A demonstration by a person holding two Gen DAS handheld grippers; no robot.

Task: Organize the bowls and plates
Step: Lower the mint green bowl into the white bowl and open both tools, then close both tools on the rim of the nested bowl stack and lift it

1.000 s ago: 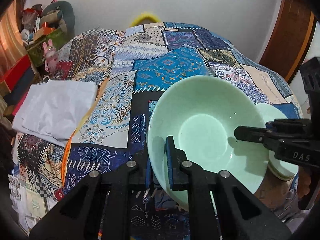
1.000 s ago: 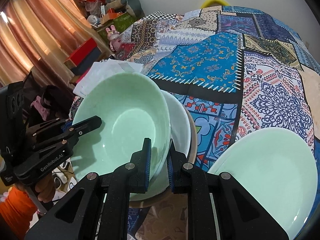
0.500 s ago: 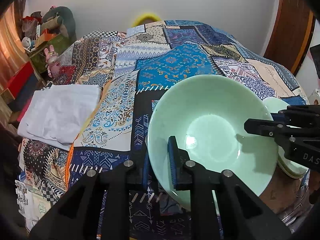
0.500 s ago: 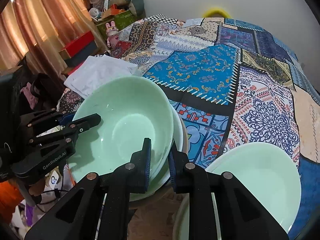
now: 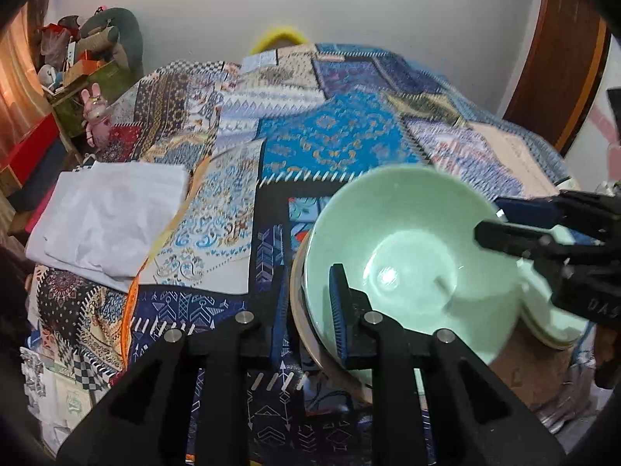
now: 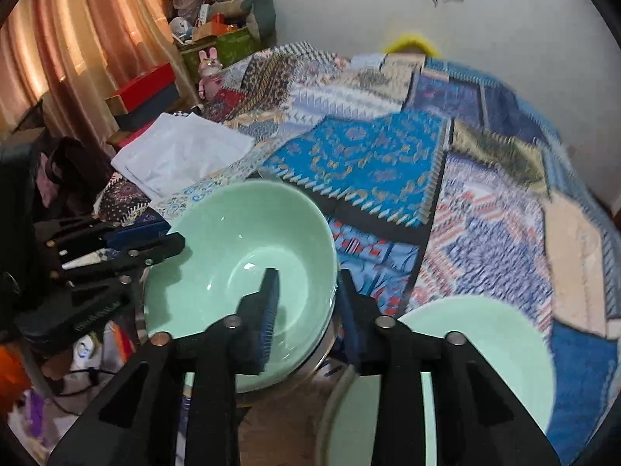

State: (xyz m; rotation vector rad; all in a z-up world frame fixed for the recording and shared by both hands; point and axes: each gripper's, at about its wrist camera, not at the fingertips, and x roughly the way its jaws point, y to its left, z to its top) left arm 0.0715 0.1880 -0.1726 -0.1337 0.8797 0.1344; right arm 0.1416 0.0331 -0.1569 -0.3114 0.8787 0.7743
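Green bowl [image 5: 411,256], pale mint, glossy, sitting nested on a stack of like dishes at the near edge of the bed, the stack resting on a brownish round support whose nature is not clear; left tongs [image 5: 310,306] standing open, their two blue-padded fingers straddling the bowl's near rim with a gap showing on both sides, one pad inside the bowl and one outside; right tongs [image 6: 306,306] likewise standing open, spread across the opposite rim, one finger lying over the bowl's interior and the other outside the wall; neither pair appearing to be pinching the rim; green plate [image 6: 485,353], same mint colour, lying just beside the stack toward the right corner of the bed's near edge, partly hidden behind the right tongs' body; patchwork bedspread [image 5: 333,143], blue, white and dark panels, covering the bed; folded white cloth [image 5: 108,209] lying on the bedspread along the left edge, well apart from the dishes; pink rabbit toy [image 5: 95,114] standing beyond the bed's far left corner among boxes.
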